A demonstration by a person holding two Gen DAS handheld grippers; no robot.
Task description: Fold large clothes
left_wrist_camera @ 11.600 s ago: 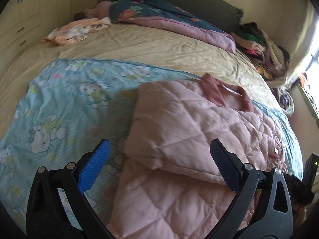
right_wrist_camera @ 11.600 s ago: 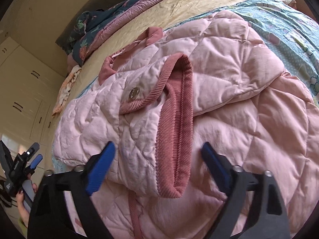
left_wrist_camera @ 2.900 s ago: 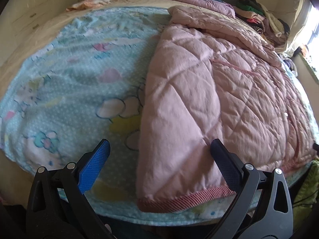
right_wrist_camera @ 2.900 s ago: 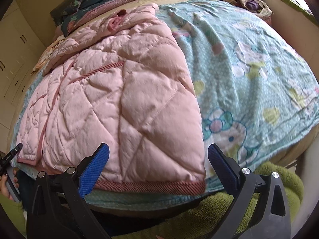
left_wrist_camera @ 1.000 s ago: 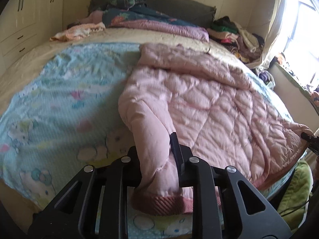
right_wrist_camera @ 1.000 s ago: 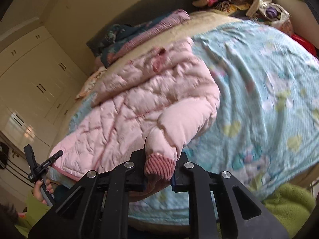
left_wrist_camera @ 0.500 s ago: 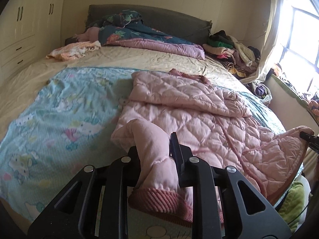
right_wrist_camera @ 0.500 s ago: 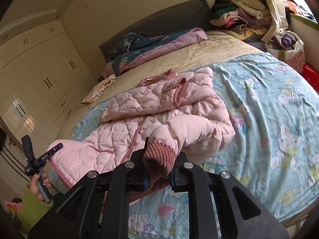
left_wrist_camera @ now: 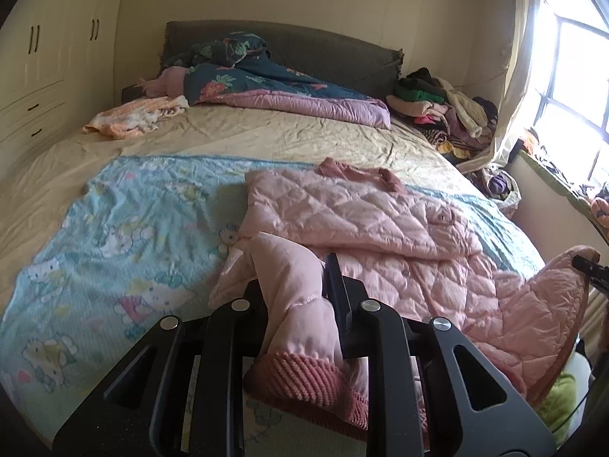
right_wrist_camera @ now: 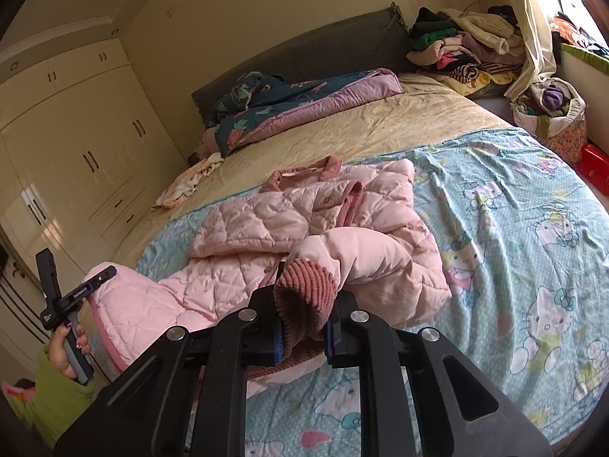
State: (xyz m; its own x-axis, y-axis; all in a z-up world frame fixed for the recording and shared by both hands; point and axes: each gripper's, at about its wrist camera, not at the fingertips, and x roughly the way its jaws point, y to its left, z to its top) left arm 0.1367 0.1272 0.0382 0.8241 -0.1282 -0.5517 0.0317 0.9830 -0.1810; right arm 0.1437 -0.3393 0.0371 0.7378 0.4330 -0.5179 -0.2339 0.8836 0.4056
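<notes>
A pink quilted jacket (left_wrist_camera: 361, 221) lies on the bed, collar toward the headboard and sleeves folded across its chest. My left gripper (left_wrist_camera: 295, 278) is shut on one bottom corner, and the ribbed dark-pink hem (left_wrist_camera: 304, 381) hangs in front of the jaws. My right gripper (right_wrist_camera: 304, 297) is shut on the other bottom corner of the jacket (right_wrist_camera: 266, 224), with its ribbed hem (right_wrist_camera: 304, 285) bulging between the pads. Both corners are held up off the bed. The left gripper (right_wrist_camera: 101, 278) also shows at the left of the right wrist view, in a hand with a green sleeve.
The jacket rests on a light blue cartoon-print blanket (left_wrist_camera: 114, 228) over a beige sheet (left_wrist_camera: 266, 137). A dark floral duvet (left_wrist_camera: 266, 83) lies by the headboard, an orange cloth (left_wrist_camera: 133, 118) at far left, a clothes pile (left_wrist_camera: 437, 106) at far right. Wardrobes (right_wrist_camera: 76, 144) line the left wall.
Both grippers have risen and moved toward the headboard with the hem corners in them. The jacket's lower half has lifted and bunched up toward the chest.
</notes>
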